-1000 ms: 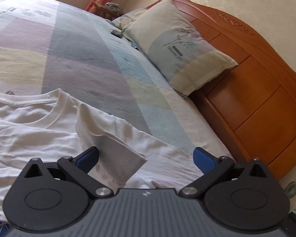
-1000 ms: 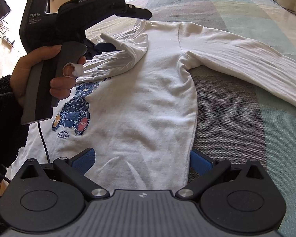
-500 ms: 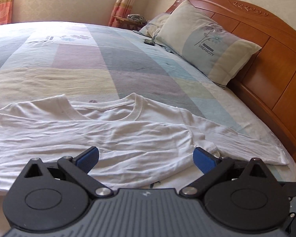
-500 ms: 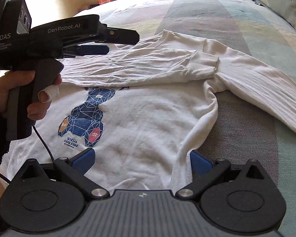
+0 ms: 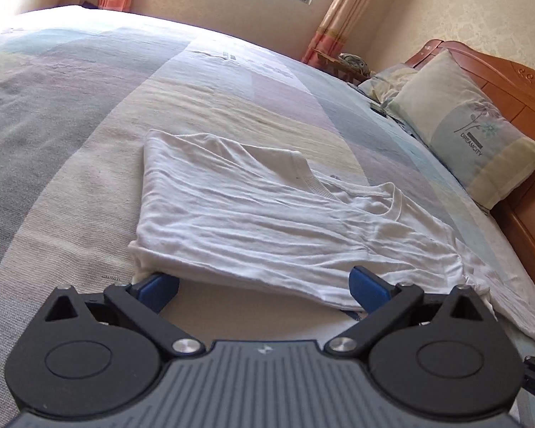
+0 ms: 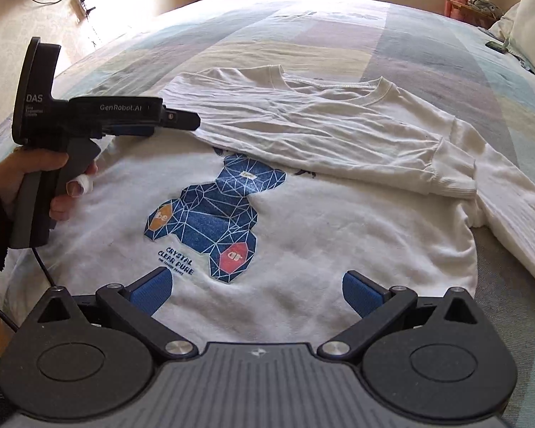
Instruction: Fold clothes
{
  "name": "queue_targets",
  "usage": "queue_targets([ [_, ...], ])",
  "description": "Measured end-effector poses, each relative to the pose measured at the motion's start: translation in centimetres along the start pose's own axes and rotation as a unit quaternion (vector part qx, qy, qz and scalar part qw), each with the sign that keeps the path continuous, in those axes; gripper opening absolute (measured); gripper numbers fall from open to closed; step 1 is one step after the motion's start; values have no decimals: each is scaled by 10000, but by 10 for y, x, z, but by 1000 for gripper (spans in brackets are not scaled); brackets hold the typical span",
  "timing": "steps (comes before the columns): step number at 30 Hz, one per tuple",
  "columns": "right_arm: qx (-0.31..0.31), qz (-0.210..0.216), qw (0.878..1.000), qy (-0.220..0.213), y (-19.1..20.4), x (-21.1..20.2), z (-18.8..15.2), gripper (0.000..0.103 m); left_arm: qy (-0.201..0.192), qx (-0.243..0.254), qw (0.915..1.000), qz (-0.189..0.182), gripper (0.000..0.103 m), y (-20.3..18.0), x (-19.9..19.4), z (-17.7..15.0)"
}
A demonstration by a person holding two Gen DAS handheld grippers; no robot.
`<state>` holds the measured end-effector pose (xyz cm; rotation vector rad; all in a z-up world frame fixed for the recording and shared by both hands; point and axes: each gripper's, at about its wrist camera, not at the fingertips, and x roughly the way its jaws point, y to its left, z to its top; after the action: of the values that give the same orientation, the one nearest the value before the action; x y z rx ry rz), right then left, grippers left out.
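One white sweatshirt (image 6: 303, 221) lies flat on the bed (image 6: 339, 32), one sleeve (image 6: 339, 135) folded across its chest. Two grippers: the left gripper (image 5: 264, 287) and right gripper (image 6: 255, 290) both gape wide, holding nothing. Two pillows (image 5: 470, 135) rest against the headboard (image 5: 528, 85).

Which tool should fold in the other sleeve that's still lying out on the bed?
Right, probably. The unfolded sleeve trails off on the side of the right tool, which is open and holds nothing. The left tool sits at the shirt's far edge, beside the sleeve already folded across.
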<state>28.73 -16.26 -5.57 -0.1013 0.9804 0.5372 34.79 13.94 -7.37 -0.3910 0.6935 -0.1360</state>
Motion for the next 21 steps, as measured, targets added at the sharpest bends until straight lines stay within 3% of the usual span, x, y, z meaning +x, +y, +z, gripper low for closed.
queue_targets([
  [6, -437, -577, 9973, 82, 19, 12, -8, 103, -433, -267, 9987, 28, 101, 17, -16, -3],
  [8, -287, -710, 9971, 17, 21, 13, -8, 103, -517, -328, 9979, 200, 101, 20, -21, -4],
  [12, 20, -929, 9956, -129, 22, 13, -9, 103, -437, -693, 9966, 130, 101, 39, -32, -6],
  [21, 378, -1287, 9905, -296, 29, 18, -9, 103, -255, 70, 9949, -972, 101, 20, -5, 35],
])
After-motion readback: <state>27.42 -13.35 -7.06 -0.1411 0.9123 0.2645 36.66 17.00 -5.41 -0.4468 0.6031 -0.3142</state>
